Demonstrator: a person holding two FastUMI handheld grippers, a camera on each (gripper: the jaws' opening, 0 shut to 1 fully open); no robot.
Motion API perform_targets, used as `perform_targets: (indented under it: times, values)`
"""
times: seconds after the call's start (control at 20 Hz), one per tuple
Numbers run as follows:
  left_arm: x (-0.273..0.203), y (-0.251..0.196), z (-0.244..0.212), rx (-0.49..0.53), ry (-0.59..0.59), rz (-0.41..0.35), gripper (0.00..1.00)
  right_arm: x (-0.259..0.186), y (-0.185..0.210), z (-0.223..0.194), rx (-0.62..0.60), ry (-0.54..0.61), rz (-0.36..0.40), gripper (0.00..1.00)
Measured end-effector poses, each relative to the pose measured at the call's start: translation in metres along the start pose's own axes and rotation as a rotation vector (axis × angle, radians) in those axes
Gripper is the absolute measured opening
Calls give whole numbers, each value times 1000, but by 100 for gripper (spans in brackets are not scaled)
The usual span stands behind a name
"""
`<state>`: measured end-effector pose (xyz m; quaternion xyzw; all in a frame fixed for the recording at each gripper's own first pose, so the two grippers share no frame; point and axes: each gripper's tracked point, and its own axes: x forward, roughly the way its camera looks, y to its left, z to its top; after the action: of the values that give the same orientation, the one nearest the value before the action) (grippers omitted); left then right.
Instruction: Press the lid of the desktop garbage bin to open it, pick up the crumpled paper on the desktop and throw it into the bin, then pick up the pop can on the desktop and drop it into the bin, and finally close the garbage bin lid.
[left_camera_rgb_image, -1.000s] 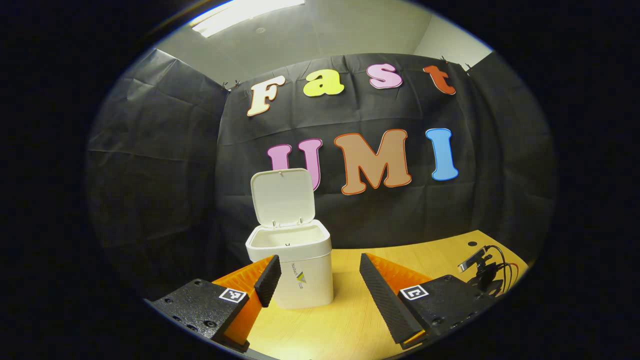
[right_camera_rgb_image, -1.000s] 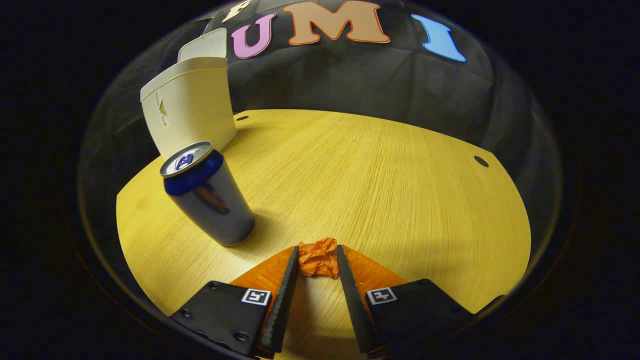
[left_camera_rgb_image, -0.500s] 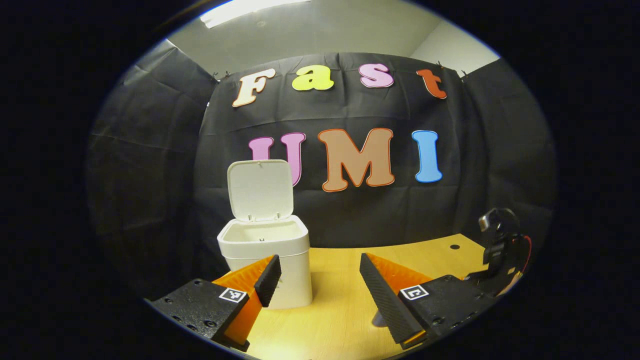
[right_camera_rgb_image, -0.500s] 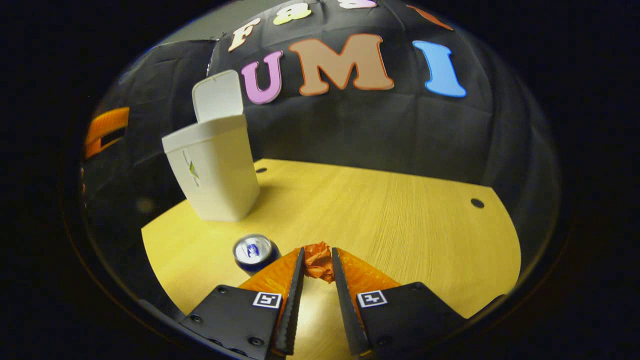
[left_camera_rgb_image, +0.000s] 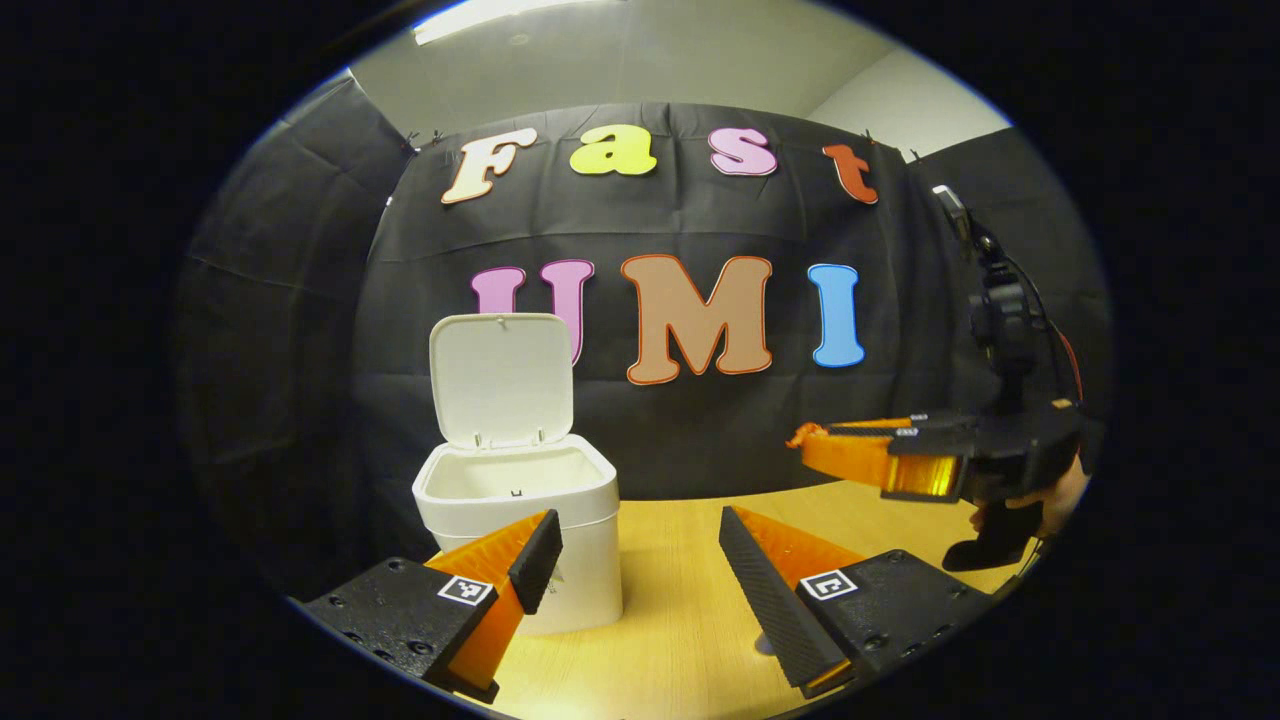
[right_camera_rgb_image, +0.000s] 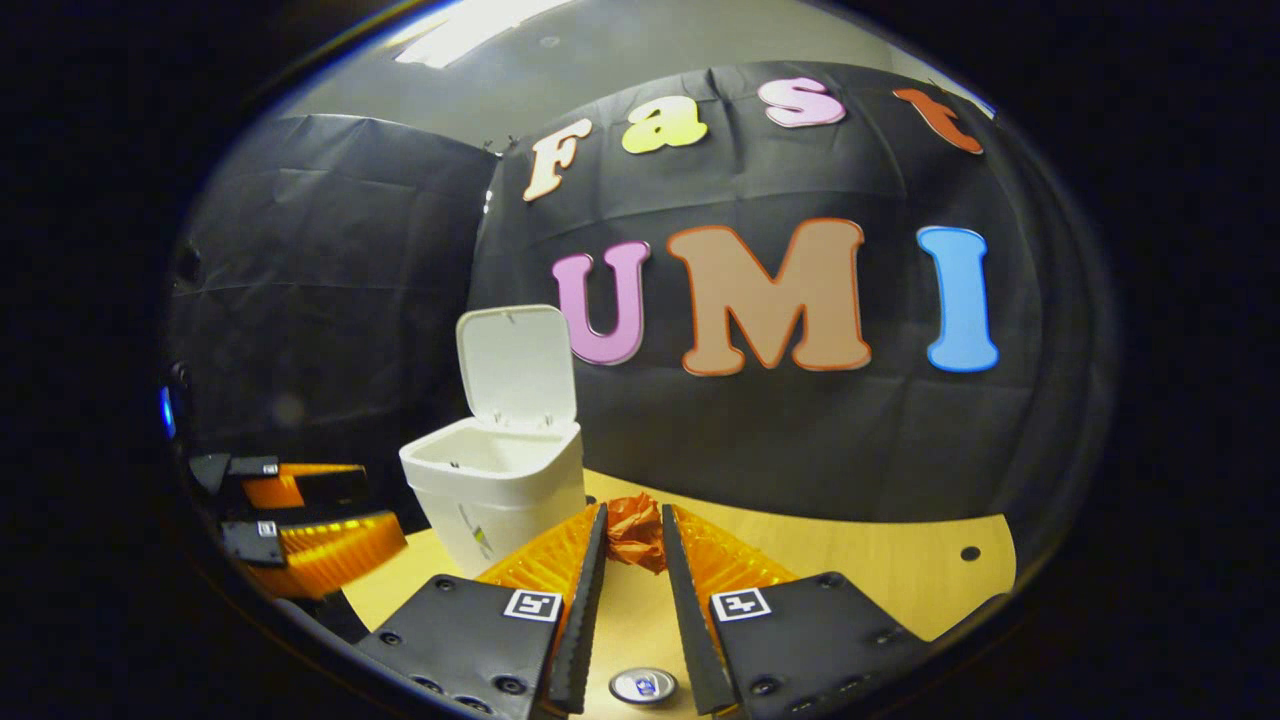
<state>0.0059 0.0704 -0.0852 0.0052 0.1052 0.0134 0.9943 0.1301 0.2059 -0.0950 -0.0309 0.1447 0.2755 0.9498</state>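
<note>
Right gripper (right_camera_rgb_image: 633, 560) clamping crumpled paper (right_camera_rgb_image: 636, 530) between fingertips; bin (right_camera_rgb_image: 497, 478) ahead-left, lid up. Left gripper (left_camera_rgb_image: 640, 555) gaping, empty. Advice: releasing only directly over opening.

This is a recording booth set up inside an office-like room: black cloth (left_camera_rgb_image: 300, 330) hangs as walls on the far side and to the left, clipped up along its top edge. Above it show a plain pale ceiling (left_camera_rgb_image: 620, 60) and a strip light (left_camera_rgb_image: 490, 15). A light wooden surface (right_camera_rgb_image: 860, 570) with cable holes stands against the cloth.
</note>
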Motion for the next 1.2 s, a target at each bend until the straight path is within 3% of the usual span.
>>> perform_targets:
  times: [0.35,0.55,0.6,0.8,0.95,1.0,1.2]
  values:
    - [-3,39,-15,-20,19,10,95,86,82,41,-67,-19,101,40]
    - [-5,64,-24,-30,35,31,95,130,120,32,-84,13,142,40]
    - [-6,68,-27,-35,39,36,100,139,125,29,-87,23,144,40]
    - [-7,88,-44,-45,67,49,95,176,142,2,-95,105,132,40]
    - [-6,96,-49,-64,76,49,96,186,149,-16,-123,155,109,58]
    - [-4,97,-49,-66,73,48,96,182,146,-12,-139,144,93,69]
    - [-1,92,-52,-62,72,31,96,168,129,12,-141,76,42,93]
